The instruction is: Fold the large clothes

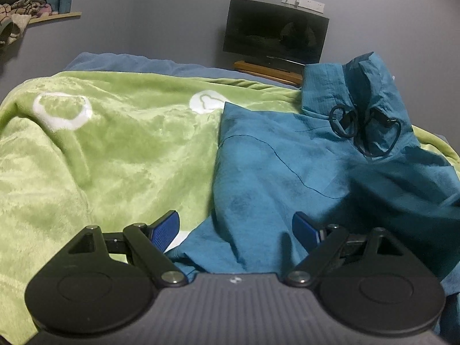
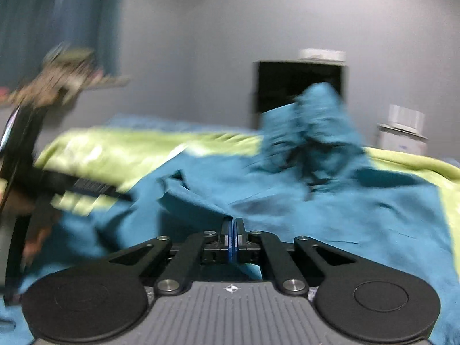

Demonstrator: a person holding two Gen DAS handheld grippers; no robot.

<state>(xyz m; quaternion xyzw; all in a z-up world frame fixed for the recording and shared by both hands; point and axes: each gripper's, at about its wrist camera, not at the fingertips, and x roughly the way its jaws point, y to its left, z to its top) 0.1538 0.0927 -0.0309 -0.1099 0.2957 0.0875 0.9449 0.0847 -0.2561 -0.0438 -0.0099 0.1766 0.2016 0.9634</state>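
A large teal woven jacket (image 1: 287, 172) lies spread and rumpled on a fuzzy lime-green blanket with white outline shapes (image 1: 100, 143) that covers the bed. In the left wrist view the garment fills the frame from 6 o'clock up to 2 o'clock, its hood (image 1: 365, 86) standing bunched at 1 o'clock with a black drawcord (image 1: 362, 126) looped just below it. The left tongs (image 1: 235, 227) stand wide apart at 6 o'clock, their blue pads on either side of the jacket's near hem, one over the blanket and one over the cloth, clamping nothing. In the blurred right wrist view the right tongs (image 2: 232, 230) are pressed together at the centre bottom, with a raised fold of the teal cloth meeting their tips; whether fabric is pinched between the pads I cannot tell. The other gripper and the hand holding it show smeared at 9 o'clock. A dark flat screen (image 1: 274, 31) stands against the grey wall (image 1: 158, 14) at 12 o'clock.
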